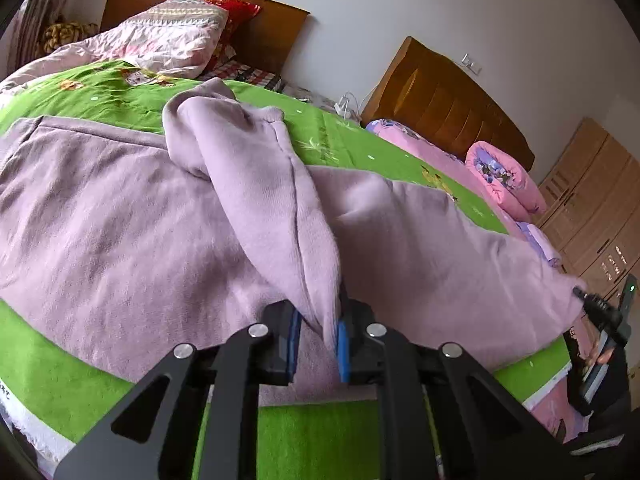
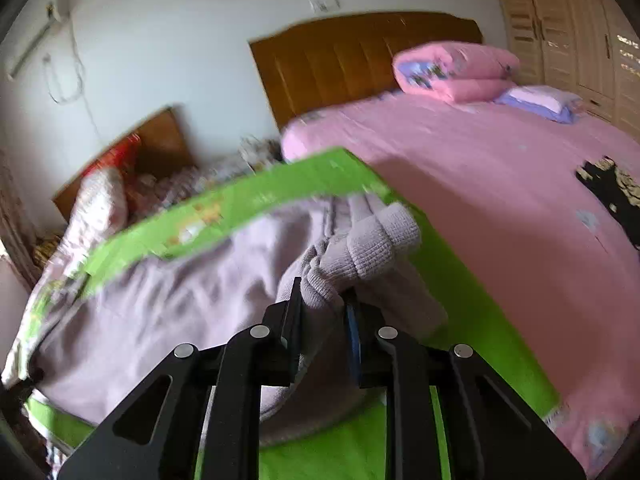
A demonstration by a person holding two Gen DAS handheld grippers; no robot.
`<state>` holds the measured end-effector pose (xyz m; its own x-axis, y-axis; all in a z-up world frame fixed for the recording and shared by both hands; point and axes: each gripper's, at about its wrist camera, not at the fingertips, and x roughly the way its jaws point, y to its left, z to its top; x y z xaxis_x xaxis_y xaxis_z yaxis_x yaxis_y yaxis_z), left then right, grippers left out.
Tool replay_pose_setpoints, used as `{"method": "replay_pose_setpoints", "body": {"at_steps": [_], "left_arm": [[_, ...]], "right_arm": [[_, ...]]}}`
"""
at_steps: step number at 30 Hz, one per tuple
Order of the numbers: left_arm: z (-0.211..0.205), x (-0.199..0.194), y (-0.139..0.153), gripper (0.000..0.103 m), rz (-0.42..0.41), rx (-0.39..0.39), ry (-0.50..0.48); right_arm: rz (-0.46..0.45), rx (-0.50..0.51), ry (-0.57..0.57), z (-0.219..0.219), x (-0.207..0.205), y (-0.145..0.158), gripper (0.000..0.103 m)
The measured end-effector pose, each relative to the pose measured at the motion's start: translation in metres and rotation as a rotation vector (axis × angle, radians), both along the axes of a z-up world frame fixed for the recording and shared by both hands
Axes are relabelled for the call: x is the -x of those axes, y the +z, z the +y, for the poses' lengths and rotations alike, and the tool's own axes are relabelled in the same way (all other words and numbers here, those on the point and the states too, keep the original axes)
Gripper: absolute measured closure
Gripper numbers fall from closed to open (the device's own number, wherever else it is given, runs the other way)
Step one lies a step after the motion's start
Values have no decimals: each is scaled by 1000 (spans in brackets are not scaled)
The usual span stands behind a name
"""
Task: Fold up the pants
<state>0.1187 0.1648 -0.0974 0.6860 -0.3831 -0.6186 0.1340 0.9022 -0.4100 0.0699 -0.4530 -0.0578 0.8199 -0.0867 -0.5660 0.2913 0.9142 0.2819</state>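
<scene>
Lilac sweatpants (image 1: 120, 216) lie spread on a green sheet (image 1: 320, 428). In the left wrist view my left gripper (image 1: 318, 340) has its blue pads apart, and a raised fold of the pants (image 1: 276, 200) hangs between them against the right pad. My right gripper shows at the far right of that view (image 1: 600, 312), at the pants' far end. In the right wrist view my right gripper (image 2: 324, 320) is closed on the bunched ribbed cuff (image 2: 360, 248) and lifts it above the sheet. This view is blurred.
The green sheet (image 2: 460, 280) covers the near bed, with a pink quilt and pillows (image 1: 168, 40) at its wooden headboard. A second bed with a pink cover (image 2: 500, 200) and a folded pink quilt (image 2: 452, 72) stands beside it. Wooden wardrobes (image 1: 592, 208) line the wall.
</scene>
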Motion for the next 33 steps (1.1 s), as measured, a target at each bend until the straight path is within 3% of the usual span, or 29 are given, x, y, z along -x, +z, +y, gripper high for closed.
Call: {"method": "replay_pose_setpoints", "body": {"at_steps": [4,5,10,15,21,23,25,26,28,29,30,31,33], "left_arm": [[1,-3,-14,88,35,14,7],[0,-2,-14,88,34,8,6],[-2,0,-11,88,33,-13,5],[-2,1,-7,89,21,-9,20],[2,6,17,89,-43,0,33],[0,2,9,89,-7,-21,37],[3,-4,-11,88,57,-8,47],[6,-2,-12,86,41,14,52],[7,0,-8,73,42,5,46],[10,4,-3,45,27,-32,82],[16,10,10,24,-7,-112,177],[22,16,25,22,-57,-183,269],[26,20,59,22,-162,-236,328]], "right_arm": [[99,-217,-39,-44,-7,-58,85],[60,-250,-32,-47,-1,-66,86],[48,-165,-27,-30,-5,-47,84],[44,-269,-29,-45,-2,-65,87],[-15,-293,-17,-47,10,-46,86],[41,-307,-32,-53,6,-64,91],[7,-313,-13,-56,11,-72,92],[9,-305,-14,-55,13,-69,90],[35,-280,-16,-52,15,-59,78],[71,-237,-48,-50,18,-51,41],[107,-144,-130,-47,24,-37,28],[84,-75,-149,-43,30,-23,28],[38,44,-143,-31,32,7,28]]}}
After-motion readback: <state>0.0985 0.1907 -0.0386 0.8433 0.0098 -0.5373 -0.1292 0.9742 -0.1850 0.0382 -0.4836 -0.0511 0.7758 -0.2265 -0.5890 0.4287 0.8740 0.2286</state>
